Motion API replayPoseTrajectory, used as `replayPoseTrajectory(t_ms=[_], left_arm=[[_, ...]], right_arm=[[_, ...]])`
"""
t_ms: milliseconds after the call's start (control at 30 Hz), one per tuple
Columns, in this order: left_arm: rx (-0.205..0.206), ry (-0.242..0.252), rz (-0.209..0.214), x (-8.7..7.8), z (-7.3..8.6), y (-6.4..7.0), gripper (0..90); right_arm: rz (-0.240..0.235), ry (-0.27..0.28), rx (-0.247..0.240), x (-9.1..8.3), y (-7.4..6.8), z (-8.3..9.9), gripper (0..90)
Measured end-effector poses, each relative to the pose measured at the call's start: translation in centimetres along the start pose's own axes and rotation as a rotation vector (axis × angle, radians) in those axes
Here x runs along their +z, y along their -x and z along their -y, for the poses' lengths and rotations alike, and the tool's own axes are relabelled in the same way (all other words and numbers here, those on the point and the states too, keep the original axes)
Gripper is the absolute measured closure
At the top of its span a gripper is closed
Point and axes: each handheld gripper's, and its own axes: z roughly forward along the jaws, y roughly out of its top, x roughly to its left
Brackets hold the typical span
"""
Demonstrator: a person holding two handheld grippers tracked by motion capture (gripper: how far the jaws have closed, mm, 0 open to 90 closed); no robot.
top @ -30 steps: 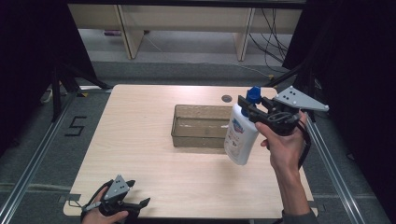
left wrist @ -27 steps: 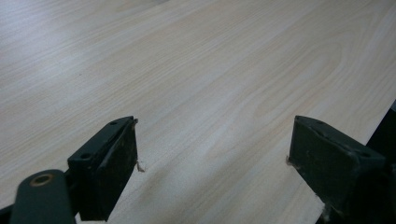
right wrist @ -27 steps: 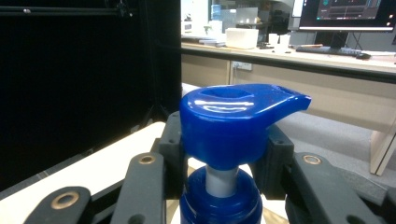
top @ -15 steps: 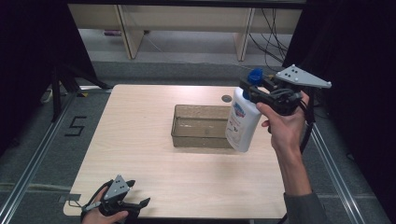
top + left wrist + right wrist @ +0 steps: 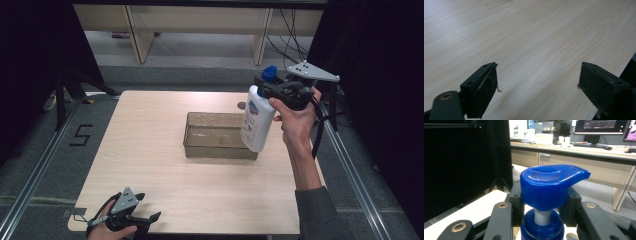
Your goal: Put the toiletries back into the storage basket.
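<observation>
Close to you, your left gripper sits low at the near edge of the tabletop. Its jaws are wide apart with nothing between them, just bare wood. It looks like it is resting there so it stays out of the way while your other hand does the work.

Farther out, your right gripper is up in the air on the right side. Its jaws are squeezed onto the neck of the white bottle, right under the blue pump top. That is a good spot to hold, because the wide blue top sits above the jaws and helps stop the bottle from slipping down. The bottle hangs below the gripper, a little tilted, and does not seem to touch the tabletop.

The bottle is at the right end of the clear bin, which sits open in the middle of the tabletop. From above I cannot tell if the bottom of the bottle is over the bin or just beside it. I think you are holding it high so it can pass over the bin's wall and go in.

Past the bin, a small dark round thing lies on the tabletop.
</observation>
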Motion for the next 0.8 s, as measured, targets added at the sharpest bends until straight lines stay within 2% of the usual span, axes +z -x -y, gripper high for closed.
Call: replayPoseTrajectory(t_ms=[33,67,100,167,200,267,567,733,767,800], left_arm=[[-0.007,0.01,-0.001,0.0,0.0,0.1,14.9],[0.0,-0.005,-0.011,-0.1,-0.1,0.1,14.9],[-0.008,-0.001,-0.006,0.0,-0.1,0.2,14.9],[0.0,-0.002,0.002,0.0,0.0,0.1,14.9],[0.017,-0.017,-0.003,-0.1,-0.1,0.0,14.9],[0.0,-0.004,0.003,0.0,0.0,0.1,14.9],[-0.007,0.002,0.004,0.0,0.0,0.2,14.9],[-0.005,0.002,0.005,0.0,0.0,0.1,14.9],[-0.006,0.003,0.005,0.0,0.0,0.2,14.9],[-0.007,0.003,0.006,0.0,0.0,0.2,14.9]], right_arm=[[0.004,-0.007,0.02,0.2,0.0,0.0,61.6],[0.004,0.002,0.01,0.4,0.3,0.0,61.6],[0.002,0.002,0.024,0.6,0.4,0.0,61.6],[0.01,0.002,0.015,0.9,0.6,0.0,61.6],[0.005,0.002,0.015,1.1,0.6,0.1,61.6],[0.01,-0.005,0.014,1.4,0.7,0.2,61.6],[0.013,-0.009,0.023,2.6,1.2,0.7,61.6],[0.017,-0.004,0.035,3.1,1.5,0.9,61.6],[0.016,-0.012,0.051,3.1,1.4,0.9,61.6],[0.016,-0.007,0.037,3.3,1.6,1.0,61.6]])
